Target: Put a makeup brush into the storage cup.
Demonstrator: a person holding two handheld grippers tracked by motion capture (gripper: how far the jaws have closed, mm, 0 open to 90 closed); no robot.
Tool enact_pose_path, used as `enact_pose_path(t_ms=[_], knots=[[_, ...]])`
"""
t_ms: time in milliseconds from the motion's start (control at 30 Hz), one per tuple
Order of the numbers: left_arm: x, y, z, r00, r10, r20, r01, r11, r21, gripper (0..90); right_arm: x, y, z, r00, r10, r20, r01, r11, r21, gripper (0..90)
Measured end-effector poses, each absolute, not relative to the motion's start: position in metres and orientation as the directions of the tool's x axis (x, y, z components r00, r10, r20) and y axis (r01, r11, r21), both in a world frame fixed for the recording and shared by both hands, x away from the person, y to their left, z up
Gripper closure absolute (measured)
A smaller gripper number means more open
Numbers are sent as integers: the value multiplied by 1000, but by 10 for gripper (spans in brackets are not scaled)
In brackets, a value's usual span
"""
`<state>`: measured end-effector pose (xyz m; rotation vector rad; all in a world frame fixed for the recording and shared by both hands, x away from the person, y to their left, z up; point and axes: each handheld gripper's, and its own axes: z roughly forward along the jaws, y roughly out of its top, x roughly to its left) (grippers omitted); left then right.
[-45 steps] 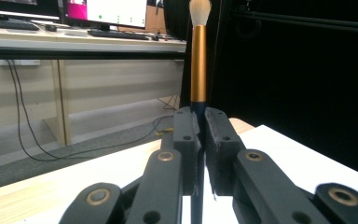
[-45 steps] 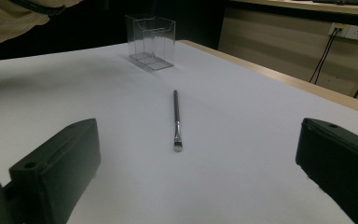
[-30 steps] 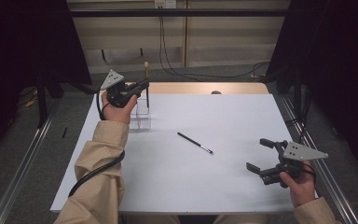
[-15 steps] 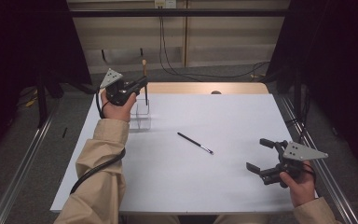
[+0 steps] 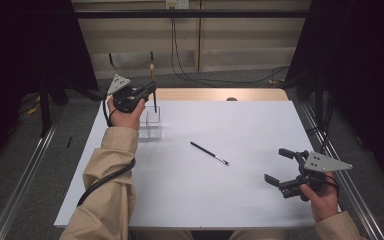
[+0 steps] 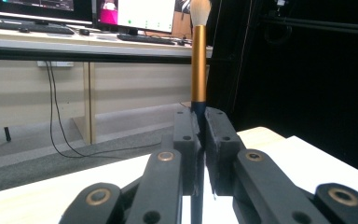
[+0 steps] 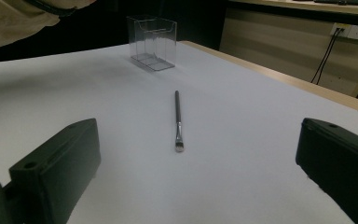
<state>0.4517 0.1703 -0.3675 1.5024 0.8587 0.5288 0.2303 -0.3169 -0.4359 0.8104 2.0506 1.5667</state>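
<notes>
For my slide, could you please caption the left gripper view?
Left gripper clamps a gold-banded makeup brush upright, bristles up.

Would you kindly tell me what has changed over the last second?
The left gripper, shut on the gold-handled brush, has lifted it slightly above the clear holder. The right gripper stays open and still; the thin brush lies where it was.

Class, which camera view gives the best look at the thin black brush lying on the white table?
The right gripper view: the thin black brush lies close, centred between the open tool's jaws, its metal ferrule and tip distinct. The high view shows it small, mid-table.
</notes>
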Motion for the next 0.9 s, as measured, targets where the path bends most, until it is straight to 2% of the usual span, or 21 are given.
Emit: enact_pose_path(t_ms=[900], knots=[[453, 176, -384, 576, 798, -176, 220, 56, 974, 840, 230, -318, -436, -729, 685, 5, 185, 189, 964, 0]])
